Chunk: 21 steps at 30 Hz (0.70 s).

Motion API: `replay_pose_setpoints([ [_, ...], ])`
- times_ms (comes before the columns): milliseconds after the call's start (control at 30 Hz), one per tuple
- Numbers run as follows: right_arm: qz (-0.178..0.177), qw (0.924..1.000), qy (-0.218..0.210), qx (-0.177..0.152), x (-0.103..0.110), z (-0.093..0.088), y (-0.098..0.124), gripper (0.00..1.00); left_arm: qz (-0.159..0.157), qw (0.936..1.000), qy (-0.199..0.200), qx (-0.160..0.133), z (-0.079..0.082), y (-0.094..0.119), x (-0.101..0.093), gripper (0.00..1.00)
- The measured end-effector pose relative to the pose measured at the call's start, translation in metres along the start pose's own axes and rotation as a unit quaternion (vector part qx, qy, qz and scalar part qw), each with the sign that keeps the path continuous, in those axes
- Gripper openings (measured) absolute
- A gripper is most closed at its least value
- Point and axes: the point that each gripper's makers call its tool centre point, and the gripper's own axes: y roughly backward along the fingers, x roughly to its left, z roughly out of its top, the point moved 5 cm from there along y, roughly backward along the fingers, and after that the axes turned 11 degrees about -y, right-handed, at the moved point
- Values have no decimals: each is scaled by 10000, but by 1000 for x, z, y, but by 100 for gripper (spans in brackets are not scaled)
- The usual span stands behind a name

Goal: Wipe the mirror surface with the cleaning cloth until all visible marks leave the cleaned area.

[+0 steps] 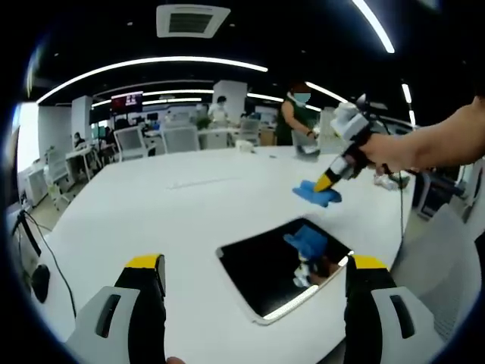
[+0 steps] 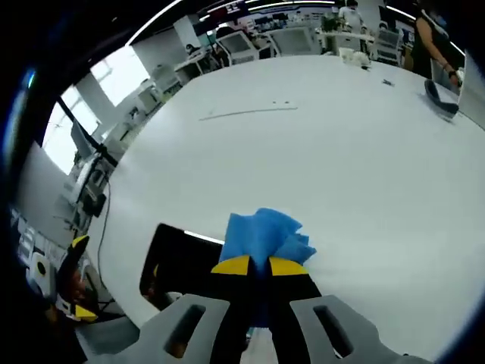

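A dark rectangular mirror [image 1: 258,277] with a thin white rim lies flat on the white table [image 1: 174,205], between my left gripper's [image 1: 256,267] wide-open, empty jaws. My right gripper [image 1: 327,182], held by a person's hand, comes in from the right, shut on a blue cleaning cloth [image 1: 317,194]. The cloth hangs just past the mirror's far corner and is reflected in the glass. In the right gripper view the blue cloth [image 2: 261,231] is pinched between the yellow-tipped jaws of the right gripper [image 2: 259,267]. There the mirror [image 2: 178,262] lies to the lower left, with the left gripper [image 2: 82,277] beyond it.
The large white table [image 2: 318,159] stretches far behind the mirror. A small dark object [image 2: 443,98] sits near its far edge, by a standing person [image 1: 295,114]. Office chairs [image 1: 182,138] and desks line the back. A black cable [image 1: 45,250] hangs off the table's left side.
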Motion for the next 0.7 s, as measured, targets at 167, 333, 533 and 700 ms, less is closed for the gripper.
replay_pose_setpoints([
  [167,-107,9999,-76,40,-16,-5,2,2,-30,10000,9,34,-3,-3,-2,99],
  [333,-235,9995,-167,108,-34,-11,3,2,-46,10000,17,80,-6,-3,-4,99],
  [533,-351,9989,-183,236,-49,-22,-4,2,-48,9999,19,125,-9,-4,-4,99],
  [700,-604,9974,94,373,-62,-32,-16,3,-32,9999,35,165,-11,-4,-3,99],
])
